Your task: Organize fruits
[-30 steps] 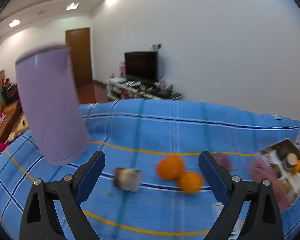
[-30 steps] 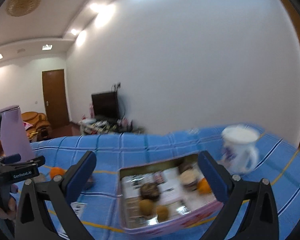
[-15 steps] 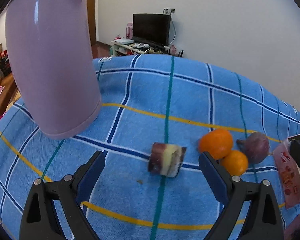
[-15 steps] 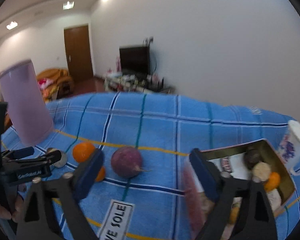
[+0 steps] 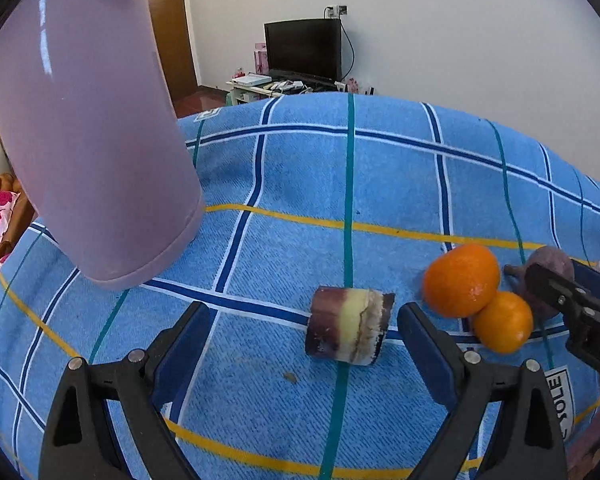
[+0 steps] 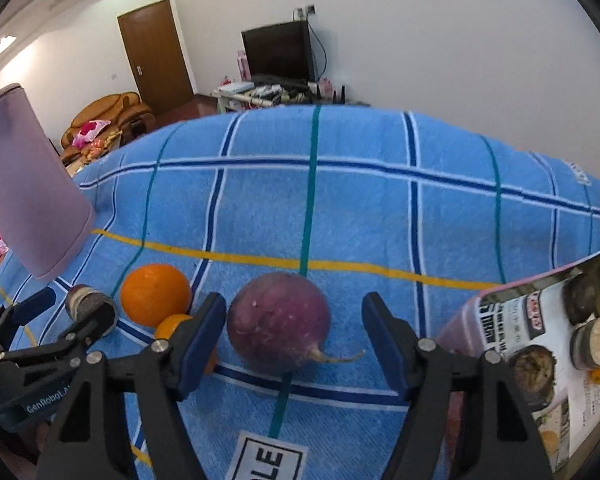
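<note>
A cut piece of purple sugarcane (image 5: 348, 326) lies on the blue checked cloth, just ahead of my open left gripper (image 5: 302, 330), nearer its right finger. Two oranges (image 5: 460, 280) (image 5: 502, 322) touch each other to its right. A round purple fruit (image 6: 278, 322) with a thin stem lies between the fingers of my open right gripper (image 6: 294, 330), not touched. The larger orange (image 6: 155, 294) and the sugarcane (image 6: 90, 306) show left of it. The left gripper (image 6: 56, 320) also shows in the right wrist view.
A tall lilac jug (image 5: 84, 128) stands at the left on the cloth. An open pink tin (image 6: 548, 344) holding several fruits lies at the right. A white label (image 6: 266, 458) lies near the front edge.
Both grippers moved down and forward toward the cloth. The left now frames the sugarcane piece; the right swung left from the tin onto the purple fruit.
</note>
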Available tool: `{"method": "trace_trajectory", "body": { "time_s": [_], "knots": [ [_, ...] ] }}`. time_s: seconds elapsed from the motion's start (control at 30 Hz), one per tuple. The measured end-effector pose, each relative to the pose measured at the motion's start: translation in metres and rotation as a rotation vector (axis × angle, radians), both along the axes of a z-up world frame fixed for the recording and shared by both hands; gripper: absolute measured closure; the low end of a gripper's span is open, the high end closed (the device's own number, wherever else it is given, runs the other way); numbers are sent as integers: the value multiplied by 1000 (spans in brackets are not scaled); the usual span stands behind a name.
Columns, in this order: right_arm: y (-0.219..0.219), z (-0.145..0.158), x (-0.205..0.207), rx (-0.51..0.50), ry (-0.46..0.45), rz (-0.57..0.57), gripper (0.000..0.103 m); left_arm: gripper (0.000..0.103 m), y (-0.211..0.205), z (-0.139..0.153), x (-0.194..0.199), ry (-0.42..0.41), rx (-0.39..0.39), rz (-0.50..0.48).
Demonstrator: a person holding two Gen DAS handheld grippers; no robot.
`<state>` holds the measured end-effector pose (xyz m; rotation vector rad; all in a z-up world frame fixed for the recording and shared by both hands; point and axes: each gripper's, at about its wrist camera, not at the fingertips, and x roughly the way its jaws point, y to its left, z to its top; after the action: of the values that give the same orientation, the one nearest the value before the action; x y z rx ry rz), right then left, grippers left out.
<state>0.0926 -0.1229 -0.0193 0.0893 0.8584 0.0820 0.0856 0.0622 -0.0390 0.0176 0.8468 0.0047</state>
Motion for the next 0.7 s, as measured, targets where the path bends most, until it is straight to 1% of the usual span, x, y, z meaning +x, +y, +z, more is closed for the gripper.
{"method": "trace_trajectory", "body": {
  "time_s": [0.13,0.17,0.2,0.23,0.27,0.33,0.37,0.4,0.43,0.47,0.6,0.63,0.7],
  "knots": [
    [5,-8,9,-14,71,15,31,8,3,-2,4,10,-18,0],
    [5,-9,9,-12,78,13,32,12,4,-2,5,13,-20,-2],
    [4,-9,10,-3,83,10,33,23,4,-3,6,18,-26,-9],
    [2,-11,12,9,93,8,33,29,4,-3,8,20,-37,-21],
    [1,-11,11,16,92,9,33,38,4,-3,9,25,-51,-35],
    [1,-11,9,7,93,17,36,44,3,-4,9,35,-57,-45],
    [1,-10,7,11,93,22,41,47,3,-4,8,32,-57,-46],
    [0,-9,5,21,92,30,47,54,3,-3,7,28,-61,-51],
    [0,-9,3,30,89,37,47,61,3,-2,6,21,-63,-55],
    [-1,-9,0,28,84,32,47,63,3,-1,6,18,-63,-58],
    [-7,-7,-11,57,58,13,47,63,6,2,4,2,-82,-57],
    [-8,-5,-14,65,38,13,47,63,6,4,2,-11,-87,-56],
    [-8,5,-26,58,-39,18,47,63,6,9,-4,-38,-87,-54]
  ]
}}
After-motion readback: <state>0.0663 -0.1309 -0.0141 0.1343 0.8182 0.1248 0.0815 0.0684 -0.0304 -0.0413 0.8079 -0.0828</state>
